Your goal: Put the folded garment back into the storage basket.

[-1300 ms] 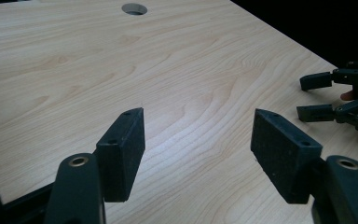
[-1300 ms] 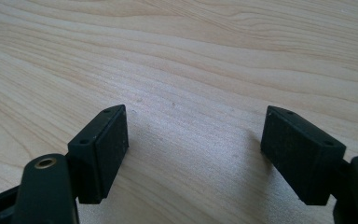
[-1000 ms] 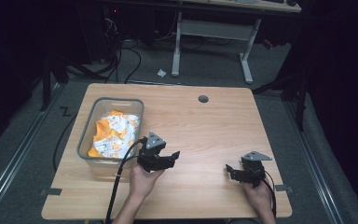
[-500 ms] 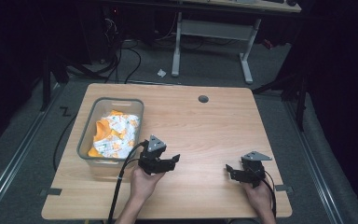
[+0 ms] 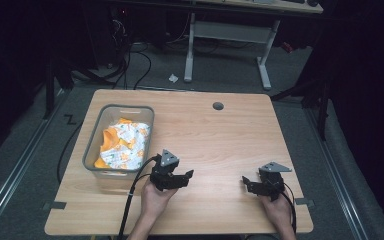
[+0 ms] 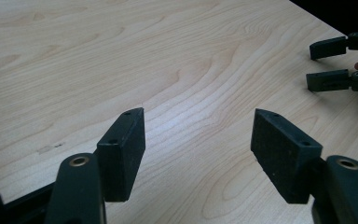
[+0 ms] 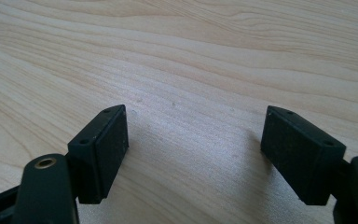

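Observation:
A clear plastic bin [image 5: 91,152] stands on the left part of the wooden table [image 5: 220,140]. Inside it lies a crumpled orange and white cloth [image 5: 122,142]. My left gripper [image 5: 187,176] hovers low just right of the bin's near corner and points right. It is open, with bare wood between its jaws [image 6: 198,140]. My right gripper [image 5: 246,183] rests near the front right of the table and points left. It is open too, with nothing between its pads [image 7: 196,140]. In the left gripper view, the right gripper [image 6: 311,65] faces me from the far right.
A round cable hole [image 5: 218,106] sits near the table's far edge. Bare wood stretches between the two grippers and across the table's middle and right. Beyond the table are a white desk frame [image 5: 227,35] and cables on the dark floor.
My left gripper has drifted slightly toward the near edge of the table. The right gripper, the bin and the cloth have stayed put.

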A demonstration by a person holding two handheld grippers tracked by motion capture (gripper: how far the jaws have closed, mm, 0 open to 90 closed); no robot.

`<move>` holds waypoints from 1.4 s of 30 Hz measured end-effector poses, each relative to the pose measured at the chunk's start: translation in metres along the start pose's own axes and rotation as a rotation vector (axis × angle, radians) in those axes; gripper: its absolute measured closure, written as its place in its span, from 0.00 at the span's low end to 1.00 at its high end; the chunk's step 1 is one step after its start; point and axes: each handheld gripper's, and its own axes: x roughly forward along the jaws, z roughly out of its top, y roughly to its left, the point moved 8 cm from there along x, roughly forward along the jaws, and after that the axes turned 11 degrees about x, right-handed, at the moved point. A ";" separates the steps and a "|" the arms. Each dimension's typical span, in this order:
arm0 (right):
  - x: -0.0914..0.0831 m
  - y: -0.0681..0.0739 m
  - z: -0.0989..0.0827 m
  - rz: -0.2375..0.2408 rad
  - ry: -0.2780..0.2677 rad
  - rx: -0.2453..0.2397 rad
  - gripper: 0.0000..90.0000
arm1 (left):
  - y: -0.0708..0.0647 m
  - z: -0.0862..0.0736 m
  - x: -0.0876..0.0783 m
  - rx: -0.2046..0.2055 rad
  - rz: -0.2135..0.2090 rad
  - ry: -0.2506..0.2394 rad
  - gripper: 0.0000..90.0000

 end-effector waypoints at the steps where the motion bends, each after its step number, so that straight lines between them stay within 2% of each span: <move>1: 0.000 0.000 0.000 0.000 0.000 0.000 0.26 | 0.000 -0.001 0.001 -0.003 0.000 0.001 0.40; 11: 0.000 0.000 0.000 0.000 0.000 0.000 0.26 | -0.003 -0.014 0.009 -0.006 0.005 0.030 0.40; 31: 0.000 0.000 0.000 0.000 0.000 0.000 0.26 | -0.001 -0.035 0.022 -0.024 0.031 0.070 0.40; 35: 0.000 0.000 0.000 0.000 0.000 0.000 0.26 | 0.000 -0.040 0.024 -0.027 0.042 0.078 0.40; 42: 0.000 0.000 0.000 0.000 0.000 -0.001 0.26 | 0.002 -0.045 0.027 0.005 0.088 0.086 0.40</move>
